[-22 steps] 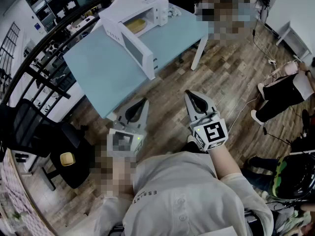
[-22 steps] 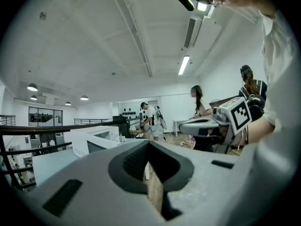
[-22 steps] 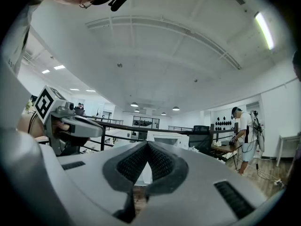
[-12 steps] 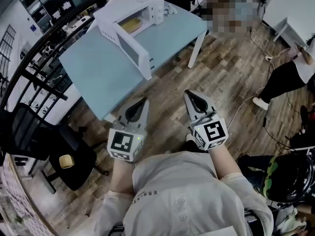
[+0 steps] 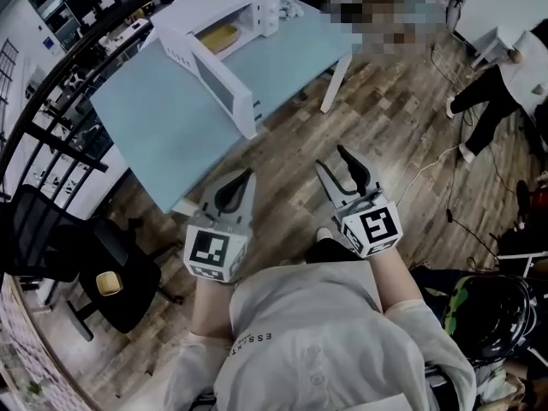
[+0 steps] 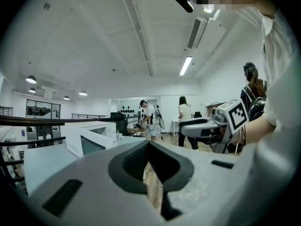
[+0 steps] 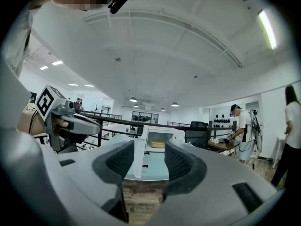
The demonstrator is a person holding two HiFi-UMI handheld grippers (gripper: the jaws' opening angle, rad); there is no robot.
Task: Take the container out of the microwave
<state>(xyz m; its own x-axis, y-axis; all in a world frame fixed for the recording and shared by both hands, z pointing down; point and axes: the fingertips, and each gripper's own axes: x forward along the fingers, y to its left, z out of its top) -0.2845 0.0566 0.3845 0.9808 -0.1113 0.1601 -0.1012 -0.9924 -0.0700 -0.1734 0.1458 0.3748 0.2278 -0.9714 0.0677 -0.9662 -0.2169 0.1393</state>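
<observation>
Head view first: I count two grippers held out over the wooden floor [image 5: 385, 118], well short of the one light blue table [image 5: 163, 118], each carrying one marker cube. The left gripper [image 5: 244, 181] has its jaws clenched together at the tips, and in the left gripper view only a thin slit of floor shows beneath the meeting pads, so it grips nothing. The right gripper [image 5: 334, 161] has its jaws spread wide with nothing between them; in the right gripper view I look through that gap straight at the far-off microwave [image 7: 160, 134]. There is one microwave [image 5: 214, 11], white, standing on the far part of the table with its single door [image 5: 218, 80] swung fully open toward me. Inside its cavity sits one yellow container [image 5: 218, 35], still on the oven floor, also visible in the right gripper view as a low yellow shape [image 7: 157, 144] in the opening. Neither gripper is near it. To the left of the table I see one black office chair [image 5: 120, 264] beside a dark curved railing [image 5: 51, 118]. In the left gripper view I count two people far back, one [image 6: 148, 119] at a bench and another [image 6: 184, 114] just beside.
</observation>
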